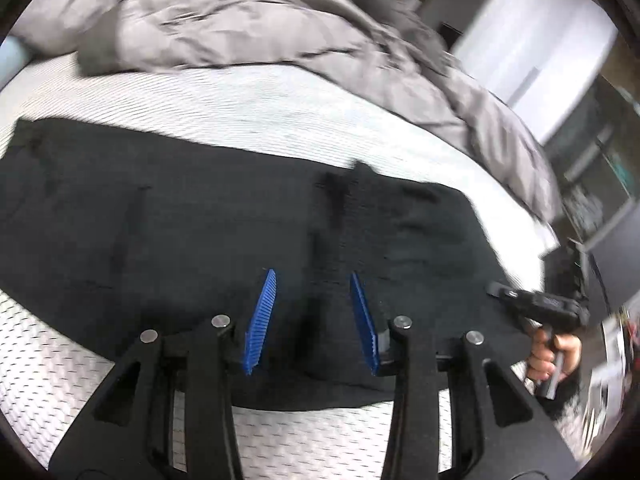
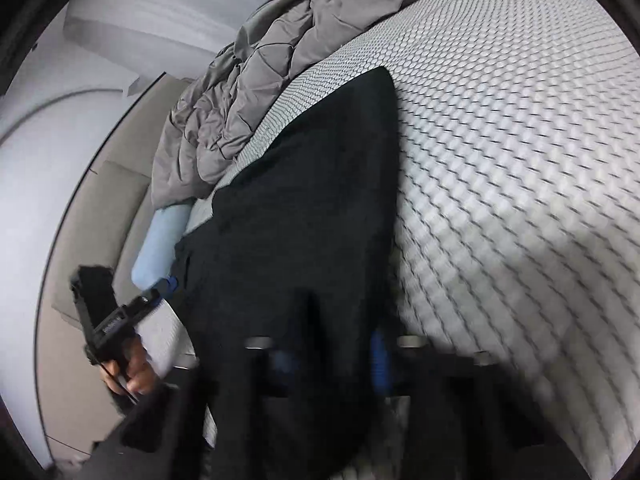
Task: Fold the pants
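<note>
Black fabric pants (image 1: 224,216) lie flat across my white honeycomb-mesh mattress (image 1: 248,108), crumpled grey quilted duvet (image 1: 224,20) behind them.

My left gripper (image 1: 314,314) hangs over the pants, blue ribbed fingers (image 1: 262,320) spread wide, pinching nothing. My right gripper (image 2: 332,360) is blurred, dark cloth between its fingers; whether it's clamped, I can't tell.

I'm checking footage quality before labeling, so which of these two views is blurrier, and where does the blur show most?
Right wrist view is blurrier: its own gripper smears into the black pants, so the fingers are barely readable, and the mattress pattern streaks. Left wrist view is sharper near the blue fingers, with motion blur on the grey duvet and room at right. Both bend strongly at the edges.
</note>
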Demonstrator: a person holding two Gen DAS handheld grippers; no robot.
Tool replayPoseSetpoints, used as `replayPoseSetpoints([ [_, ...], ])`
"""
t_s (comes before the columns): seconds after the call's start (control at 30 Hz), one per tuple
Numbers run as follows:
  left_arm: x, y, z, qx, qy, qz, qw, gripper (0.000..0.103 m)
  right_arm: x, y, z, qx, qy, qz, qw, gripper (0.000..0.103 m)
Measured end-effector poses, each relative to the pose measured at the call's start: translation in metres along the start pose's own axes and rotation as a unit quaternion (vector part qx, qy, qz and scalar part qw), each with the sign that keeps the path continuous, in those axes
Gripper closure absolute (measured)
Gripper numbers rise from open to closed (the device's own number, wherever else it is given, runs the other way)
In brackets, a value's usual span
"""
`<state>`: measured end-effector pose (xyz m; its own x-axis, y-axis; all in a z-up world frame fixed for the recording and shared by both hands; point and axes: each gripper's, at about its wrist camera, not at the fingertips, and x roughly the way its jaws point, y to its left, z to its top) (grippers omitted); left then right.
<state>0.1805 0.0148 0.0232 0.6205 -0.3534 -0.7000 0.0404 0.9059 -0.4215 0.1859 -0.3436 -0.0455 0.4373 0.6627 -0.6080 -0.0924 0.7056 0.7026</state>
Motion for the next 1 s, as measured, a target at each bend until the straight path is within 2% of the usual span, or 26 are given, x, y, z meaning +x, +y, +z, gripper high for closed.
replayPoseSetpoints([
  [0.1, -0.001, 0.027, 0.004, -0.022, -0.005, 0.027, 0.9994, 0.069, -0.002, 0.003, 0.031, -0.025, -0.018, -0.036, 0.999, 0.093],
  [0.17, -0.002, 0.045, 0.005, -0.039, -0.006, 0.037, 0.9985, 0.069, -0.012, 0.000, 0.048, -0.031, -0.041, -0.078, 0.996, 0.093],
  [0.23, 0.000, 0.062, 0.007, -0.046, -0.001, 0.050, 0.9977, 0.069, -0.021, -0.013, 0.057, -0.016, -0.057, -0.133, 0.989, 0.084],
  [0.27, 0.000, 0.068, 0.007, -0.047, 0.001, 0.053, 0.9975, 0.069, -0.025, -0.021, 0.062, 0.003, -0.059, -0.156, 0.986, 0.072],
  [0.33, -0.003, 0.073, 0.007, -0.043, 0.002, 0.060, 0.9972, 0.069, -0.038, -0.023, 0.064, 0.017, -0.080, -0.160, 0.984, 0.071],
  [0.4, -0.014, 0.077, 0.007, -0.037, -0.005, 0.069, 0.9969, 0.069, -0.049, -0.006, 0.059, -0.015, -0.110, -0.178, 0.978, 0.069],
  [0.43, -0.021, 0.081, 0.006, -0.042, -0.010, 0.073, 0.9964, 0.069, -0.055, 0.005, 0.053, -0.038, -0.118, -0.171, 0.977, 0.067],
  [0.5, -0.037, 0.088, -0.001, -0.065, -0.026, 0.071, 0.9950, 0.065, -0.054, 0.026, 0.045, -0.069, -0.121, -0.141, 0.980, 0.053],
  [0.53, -0.045, 0.102, -0.007, -0.097, -0.034, 0.070, 0.9923, 0.059, -0.046, 0.035, 0.043, -0.081, -0.120, -0.132, 0.981, 0.052],
  [0.6, -0.055, 0.122, -0.020, -0.147, -0.040, 0.064, 0.9863, 0.055, -0.028, 0.050, 0.037, -0.103, -0.103, -0.125, 0.981, 0.050],
  [0.67, -0.059, 0.139, -0.032, -0.177, -0.033, 0.051, 0.9824, 0.055, -0.010, 0.064, 0.027, -0.116, -0.088, -0.123, 0.982, 0.049],
  [0.73, -0.062, 0.151, -0.040, -0.191, -0.029, 0.038, 0.9804, 0.055, 0.011, 0.076, 0.027, -0.126, -0.073, -0.120, 0.982, 0.049],
  [0.9, -0.059, 0.165, -0.046, -0.205, -0.017, 0.021, 0.9783, 0.054, 0.023, 0.091, 0.022, -0.140, -0.067, -0.102, 0.983, 0.049],
  [0.97, -0.057, 0.165, -0.046, -0.212, -0.014, 0.025, 0.9769, 0.054, 0.024, 0.091, 0.021, -0.140, -0.068, -0.103, 0.982, 0.048],
  [1.0, -0.054, 0.165, -0.045, -0.211, -0.015, 0.027, 0.9770, 0.049, 0.023, 0.090, 0.020, -0.138, -0.069, -0.103, 0.983, 0.046],
])
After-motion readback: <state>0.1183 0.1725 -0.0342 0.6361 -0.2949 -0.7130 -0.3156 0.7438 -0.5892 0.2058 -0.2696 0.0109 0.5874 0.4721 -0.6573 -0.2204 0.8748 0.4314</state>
